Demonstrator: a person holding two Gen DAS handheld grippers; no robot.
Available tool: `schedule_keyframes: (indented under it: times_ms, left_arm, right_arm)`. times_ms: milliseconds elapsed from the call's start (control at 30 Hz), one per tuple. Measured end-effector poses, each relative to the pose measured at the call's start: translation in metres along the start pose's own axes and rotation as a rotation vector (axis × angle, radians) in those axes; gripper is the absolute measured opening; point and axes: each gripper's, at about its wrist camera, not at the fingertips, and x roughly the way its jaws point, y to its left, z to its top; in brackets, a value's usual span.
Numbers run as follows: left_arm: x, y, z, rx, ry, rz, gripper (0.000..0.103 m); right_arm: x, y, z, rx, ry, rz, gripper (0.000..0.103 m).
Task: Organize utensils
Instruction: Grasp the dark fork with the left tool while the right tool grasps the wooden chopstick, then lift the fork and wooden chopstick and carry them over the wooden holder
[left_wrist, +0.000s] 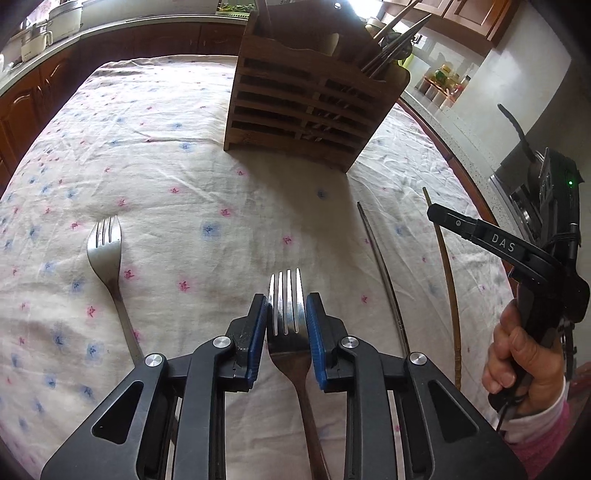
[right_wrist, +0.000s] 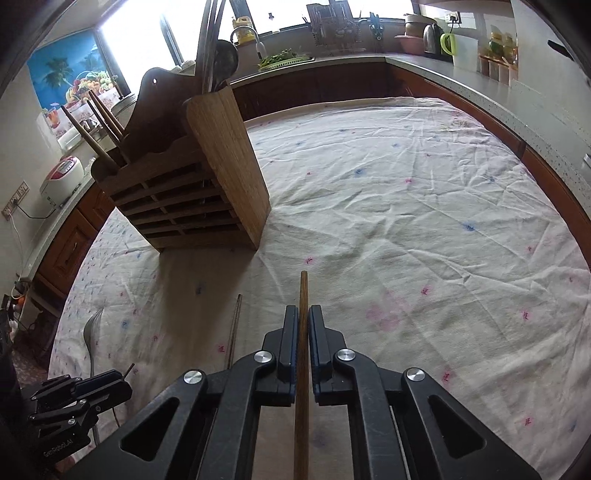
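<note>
My left gripper has its blue pads on either side of a steel fork lying on the tablecloth; whether the pads press it I cannot tell. A second fork lies to the left. A metal chopstick and a wooden chopstick lie to the right. My right gripper is shut on the wooden chopstick, low over the cloth. The wooden utensil holder stands at the back; it also shows in the right wrist view, with chopsticks and utensils in its top.
The round table has a floral cloth. Kitchen counters ring the table with jars, a kettle and a rice cooker. The right gripper shows in the left wrist view, the left gripper in the right wrist view.
</note>
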Motion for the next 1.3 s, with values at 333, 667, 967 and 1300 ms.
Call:
schedule_keyframes:
  times_ms: [333, 667, 967, 1300]
  left_arm:
    - [-0.052, -0.005, -0.008, 0.002, -0.087, -0.052, 0.018]
    - [-0.097, -0.011, -0.02, 0.017, -0.186, -0.085, 0.018]
    - [-0.127, -0.006, -0.008, 0.012, -0.284, -0.086, 0.017]
    - [-0.149, -0.006, 0.024, 0.035, -0.375, -0.072, 0.017]
  right_arm:
    - [-0.072, 0.002, -0.002, 0.009, -0.118, 0.064, 0.005]
    - [-0.122, 0.014, -0.008, -0.02, -0.21, 0.086, 0.005]
    - [-0.148, 0.027, -0.001, -0.05, -0.278, 0.1, 0.005]
    - [-0.163, 0.038, 0.02, -0.084, -0.343, 0.104, 0.005]
